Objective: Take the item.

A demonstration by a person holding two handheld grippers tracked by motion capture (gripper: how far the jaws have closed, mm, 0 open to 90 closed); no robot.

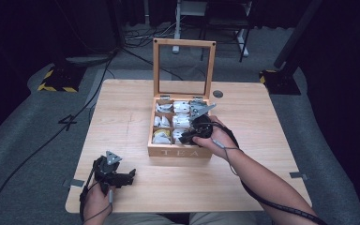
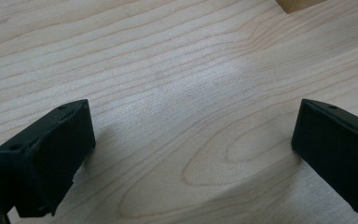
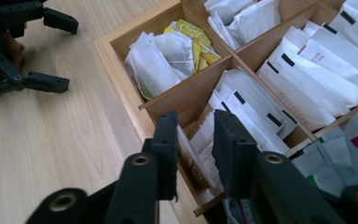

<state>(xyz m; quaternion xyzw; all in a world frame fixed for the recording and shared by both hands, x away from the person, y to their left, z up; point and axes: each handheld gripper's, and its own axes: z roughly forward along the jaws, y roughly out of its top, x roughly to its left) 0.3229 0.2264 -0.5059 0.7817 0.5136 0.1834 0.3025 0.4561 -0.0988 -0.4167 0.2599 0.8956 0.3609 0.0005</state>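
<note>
- Right hand-held gripper [image 3: 193, 149] poised over the near right part of the tea box [image 1: 179, 151], jaws narrowed to a slim gap straddling the top edges of upright white sachets [image 3: 200, 144]; looks like a pinch just about to close, can't tell if paper is actually clamped yet.
- Sachets standing on edge, long sides running near-to-far along the compartment, so probably a straight lift up.
- Left hand-held gripper [image 1: 117, 174] parked well apart at the near left of the surface [image 1: 122, 108], jaws spread wide, holding nothing, bare wood between them.
- Farther in: yellow-tagged tea bags [image 3: 186, 39] in the near left compartment, more white packets behind.
- Glass-paned lid [image 1: 183, 68] standing upright at the far side.
- Beyond that: grey floor, cables, dark room.
</note>
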